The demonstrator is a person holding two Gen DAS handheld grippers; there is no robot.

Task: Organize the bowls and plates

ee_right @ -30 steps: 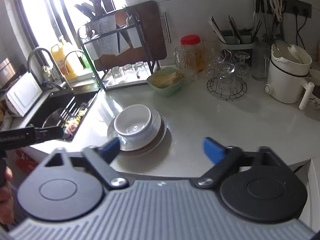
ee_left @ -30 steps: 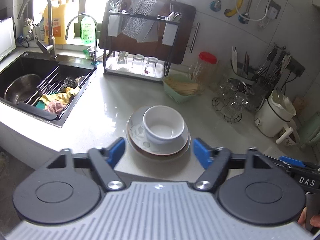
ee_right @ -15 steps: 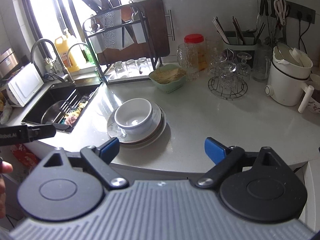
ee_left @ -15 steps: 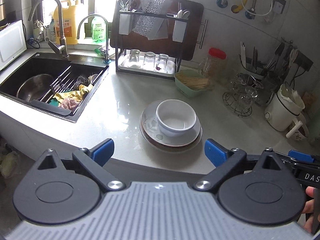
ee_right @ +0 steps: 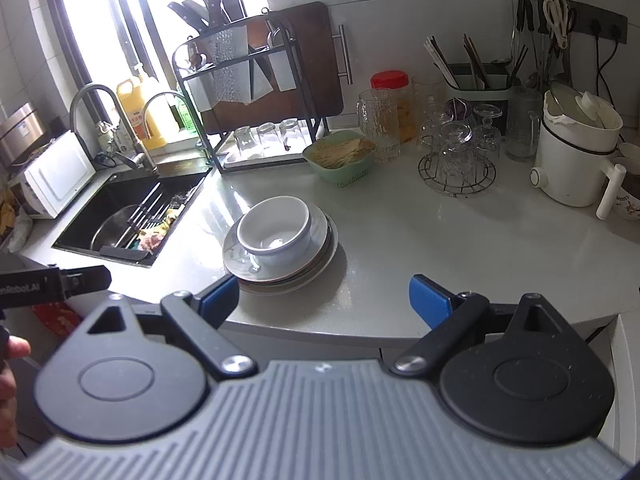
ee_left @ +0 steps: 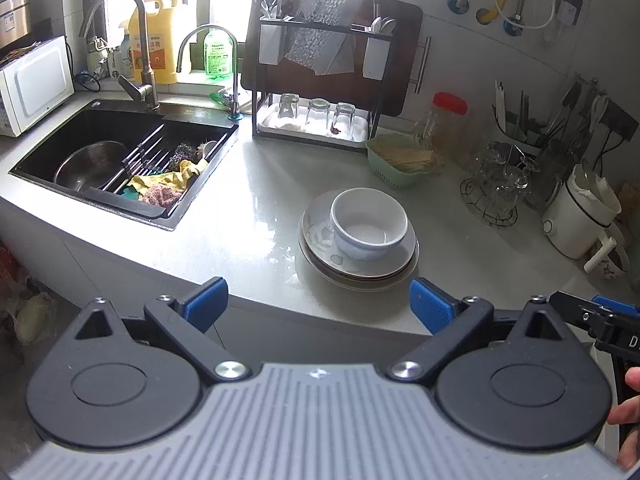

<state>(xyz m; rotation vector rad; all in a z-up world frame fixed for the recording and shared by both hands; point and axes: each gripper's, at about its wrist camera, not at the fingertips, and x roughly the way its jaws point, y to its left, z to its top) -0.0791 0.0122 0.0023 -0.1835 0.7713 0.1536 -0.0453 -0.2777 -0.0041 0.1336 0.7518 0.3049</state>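
White bowl stacked on plates, both grippers held back and empty

Black sink at far left, sunk into the pale stone counter, holds a steel pot, a rack and crumpled cloths. Moving right, a dark dish rack stands against the wall with three glasses upside down on its tray, probably left there to drain.

Near the counter's front edge, roughly centre, sits the stack of plates: several shallow plates nested flat, the top one pale with a leaf pattern. A white bowl rests upright on the top plate, mouth facing up, empty, set slightly toward the back of the stack. Both bowl and plates are round, so neither has a long axis or a facing direction; only the open side, upward, matters. Stacking largest below, smallest on top keeps the pile stable, and judging by this the sorting looks largely done.

Further right come a green basket, a wire stand of glasses and a white kettle.

The left gripper hangs short of the counter edge, angled downward, blue pads spread wide with nothing between them. The right gripper, beside it, is likewise wide apart and empty; in its view the left pad overlaps the plates' near rim, though whether it touches cannot be told. Neither carries anything, which fits a pause off the stack. A person's fingertips show at each view's edge.
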